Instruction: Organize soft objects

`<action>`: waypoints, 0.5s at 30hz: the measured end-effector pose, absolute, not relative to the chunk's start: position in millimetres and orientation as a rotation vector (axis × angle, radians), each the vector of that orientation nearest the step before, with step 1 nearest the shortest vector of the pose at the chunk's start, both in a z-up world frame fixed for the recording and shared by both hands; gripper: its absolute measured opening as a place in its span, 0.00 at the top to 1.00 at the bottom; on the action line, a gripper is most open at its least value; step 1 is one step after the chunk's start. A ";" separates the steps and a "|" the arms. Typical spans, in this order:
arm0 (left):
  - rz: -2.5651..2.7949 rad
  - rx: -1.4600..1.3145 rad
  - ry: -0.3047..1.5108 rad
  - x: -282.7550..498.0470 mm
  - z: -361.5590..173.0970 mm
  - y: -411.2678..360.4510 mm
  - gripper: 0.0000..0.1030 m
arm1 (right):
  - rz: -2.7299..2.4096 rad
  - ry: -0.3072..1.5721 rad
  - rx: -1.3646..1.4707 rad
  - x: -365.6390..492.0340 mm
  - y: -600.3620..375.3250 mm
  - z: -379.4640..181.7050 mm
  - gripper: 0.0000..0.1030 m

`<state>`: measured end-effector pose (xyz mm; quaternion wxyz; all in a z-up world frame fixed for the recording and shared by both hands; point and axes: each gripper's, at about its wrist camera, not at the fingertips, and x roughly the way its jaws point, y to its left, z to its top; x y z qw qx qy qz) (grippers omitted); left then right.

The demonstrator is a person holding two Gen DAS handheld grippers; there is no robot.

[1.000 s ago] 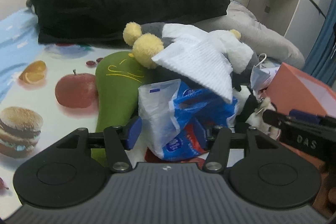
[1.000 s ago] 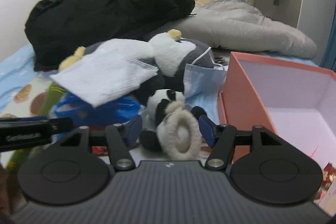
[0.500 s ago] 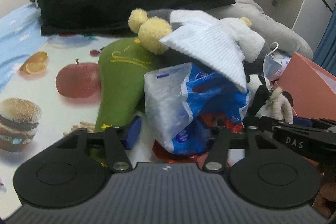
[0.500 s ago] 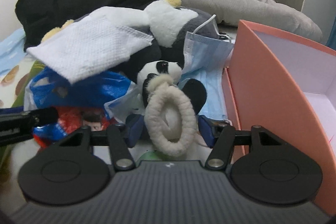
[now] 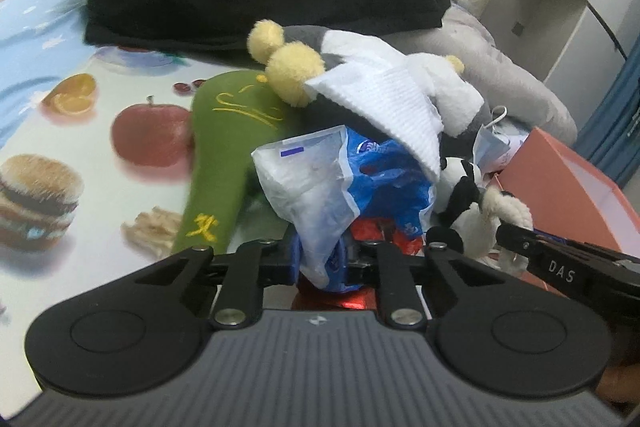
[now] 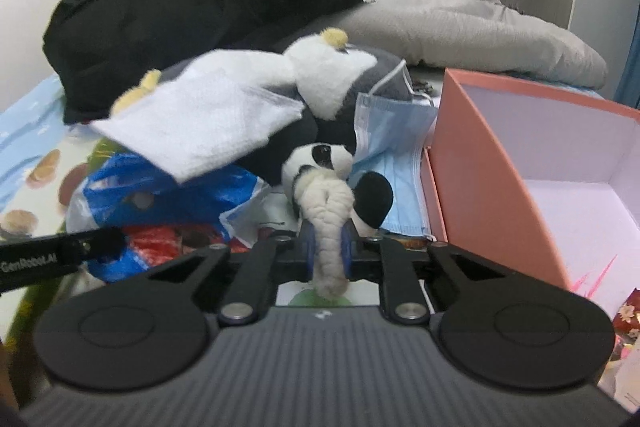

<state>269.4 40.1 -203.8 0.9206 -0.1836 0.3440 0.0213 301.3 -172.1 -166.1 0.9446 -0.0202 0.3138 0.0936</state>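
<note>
Fleecy cream loop is what I'm pinching with the right gripper, jaws closed onto it, squashed flat between the blue pads. Loop is attached to the small panda plush, which is lying at the front of the pile, just beside the pink box.

Left gripper is clamped on the lower edge of the blue-and-white plastic bag, which is sitting against the green plush and partly under the white cloth.

Handling notes, my read:
- Panda looks light and fully soft. Loop is compressing a lot, so I'm expecting the toy to dangle and swing when lifted. Gripping closer to the body would be steadier.
- Bag is thin, slick film. I'm judging it likely to slide out or stretch under the pads; a bunched fold would be a better hold than a single layer.
- White cloth is resting loose on the big grey-and-white plush and on the bag, so I'm expecting it to slip off if the bag is lifted.
- Blue face mask is lying touching the panda; its ear loop could snag.
</note>
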 end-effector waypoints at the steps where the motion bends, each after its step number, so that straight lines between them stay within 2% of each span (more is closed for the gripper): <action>1: 0.051 -0.385 0.708 264.4 -202.4 40.9 0.80 | 0.197 0.642 -0.038 297.9 -171.4 -163.5 0.84; 15: 0.103 -0.443 0.775 194.1 -187.2 42.3 0.80 | 0.247 0.739 -0.026 235.2 -172.9 -153.6 0.84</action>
